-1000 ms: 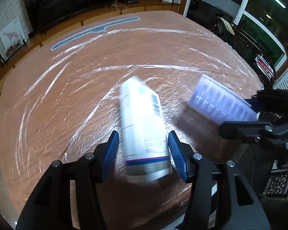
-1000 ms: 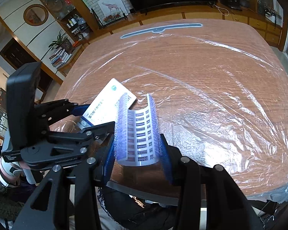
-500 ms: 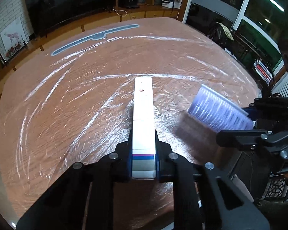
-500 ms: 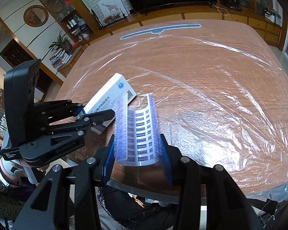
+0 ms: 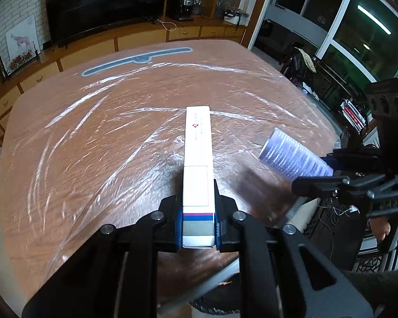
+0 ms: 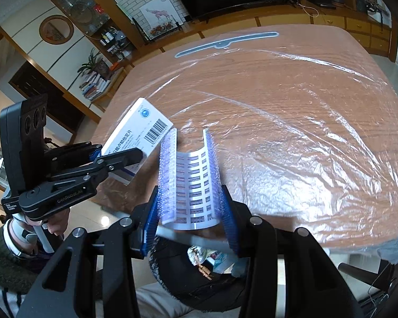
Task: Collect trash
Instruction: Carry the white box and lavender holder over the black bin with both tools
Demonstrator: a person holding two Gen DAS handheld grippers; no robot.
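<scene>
Up close, the left gripper (image 5: 198, 218) has its fingers (image 5: 180, 225) clenched on the near end of a long white medicine box (image 5: 198, 159), which it holds on edge so that a narrow white side faces upward and the box juts forward above the near part of the tabletop (image 5: 93, 137). From the right wrist view the same medicine box (image 6: 136, 143) shows its broad white face, printed with a barcode, a round blue logo and blue lettering, tilted up above the left corner of the tabletop (image 6: 305, 106) with the left gripper (image 6: 119, 159) clamped on its lower end. Beside it, the right gripper (image 6: 191, 212) grasps a blister pack (image 6: 192, 185) by its two long edges, squeezing it between blue-padded fingers (image 6: 229, 225) so that it bows into a trough; its silver backing with rows of dark print faces the camera. In the left wrist view that blister pack (image 5: 294, 156) appears blurred at the right, held above the right edge of the tabletop. Wrinkled clear plastic film (image 6: 318, 145) covers the orange-brown wooden surface. Directly under the right gripper, below the tabletop's near edge, sits a dark trash bag (image 6: 199, 273) with scraps of packaging inside. Beyond the far edge stands a large dark television (image 5: 106, 2) on a wooden cabinet, with a framed deer picture (image 5: 20, 43) to its left.
</scene>
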